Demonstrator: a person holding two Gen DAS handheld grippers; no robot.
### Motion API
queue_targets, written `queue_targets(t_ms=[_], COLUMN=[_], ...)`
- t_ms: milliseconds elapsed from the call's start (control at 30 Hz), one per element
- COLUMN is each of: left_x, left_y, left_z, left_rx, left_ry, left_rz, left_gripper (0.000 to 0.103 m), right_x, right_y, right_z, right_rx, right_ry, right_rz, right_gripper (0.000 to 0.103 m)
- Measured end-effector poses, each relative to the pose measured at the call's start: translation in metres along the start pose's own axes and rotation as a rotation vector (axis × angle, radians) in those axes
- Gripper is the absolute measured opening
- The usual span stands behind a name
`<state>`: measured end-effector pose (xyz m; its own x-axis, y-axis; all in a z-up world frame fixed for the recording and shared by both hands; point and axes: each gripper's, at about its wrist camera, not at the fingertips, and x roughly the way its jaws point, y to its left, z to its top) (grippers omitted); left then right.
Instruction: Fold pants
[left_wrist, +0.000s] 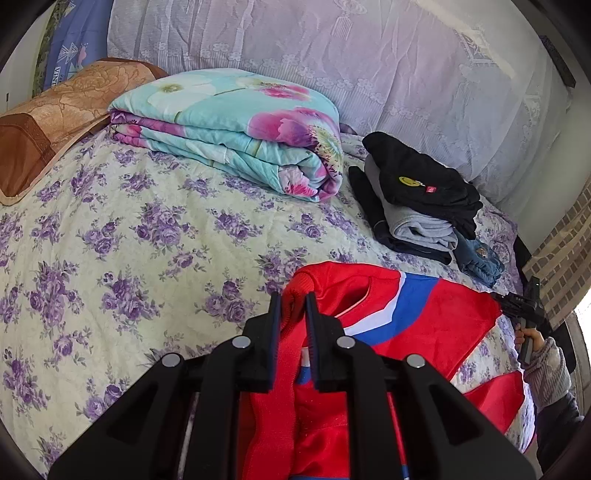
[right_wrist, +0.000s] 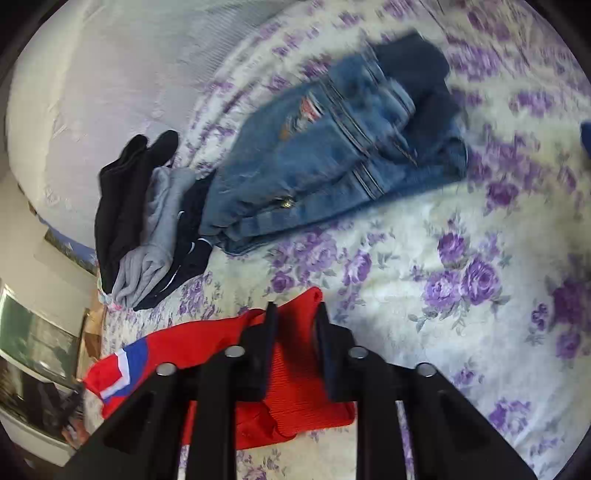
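Floral bedspread (left_wrist: 147, 229) bears red pants (left_wrist: 424, 314), both tongs (left_wrist: 291, 302) (right_wrist: 295, 314) pinching ribbed edges (left side bare).

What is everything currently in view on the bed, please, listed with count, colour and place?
red pants: one, red with blue-white stripe, near edge, held at both ends
jeans: one, blue, beside the folded stack
folded stack: black, grey, navy garments, far right
quilt: one, turquoise floral, folded, far middle
pillow: one, brown-gold, far left
bedspread: purple floral, beneath everything
left tool: black, clamped on red pants
right tool: black, straddling the pants' ribbed end
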<state>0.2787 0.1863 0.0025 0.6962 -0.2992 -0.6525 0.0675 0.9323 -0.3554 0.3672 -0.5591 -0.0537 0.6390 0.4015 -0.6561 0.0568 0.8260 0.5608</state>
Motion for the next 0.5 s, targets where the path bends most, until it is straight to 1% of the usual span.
queue_targets(t_ms=[67, 267, 400, 433, 467, 500], left_x=[-0.004, -0.027, -0.052, -0.059, -0.068, -0.075], left_y=[-0.001, 0.0, 0.004, 0.006, 0.008, 0.011], left_z=[-0.001, -0.015, -0.032, -0.037, -0.043, -0.049], left_rx=[0.002, 0.003, -0.01, -0.012, -0.014, -0.021], left_ry=[-0.006, -0.039, -0.074, -0.08, -0.093, -0.099], left_rz=[-0.01, -0.054, -0.09, -0.095, -0.098, -0.103], left_gripper=[0.012, 0.012, 0.012, 0.012, 0.004, 0.002], right_x=[-0.021, -0.09, -0.133, -0.139, -0.147, -0.153], right_y=[0.008, 0.042, 0.048, 0.048, 0.044, 0.04], right_z=[-0.009, -0.043, -0.075, -0.081, -0.091, -0.098], right_rx=[-0.013, -0.1, -0.125, -0.124, -0.117, -0.111], right_ry=[-0.031, -0.091, -0.138, -0.145, -0.154, -0.156], right_rz=[0.022, 0.038, 0.04, 0.038, 0.032, 0.026], right_gripper=[0.007, 0.006, 0.006, 0.006, 0.006, 0.006])
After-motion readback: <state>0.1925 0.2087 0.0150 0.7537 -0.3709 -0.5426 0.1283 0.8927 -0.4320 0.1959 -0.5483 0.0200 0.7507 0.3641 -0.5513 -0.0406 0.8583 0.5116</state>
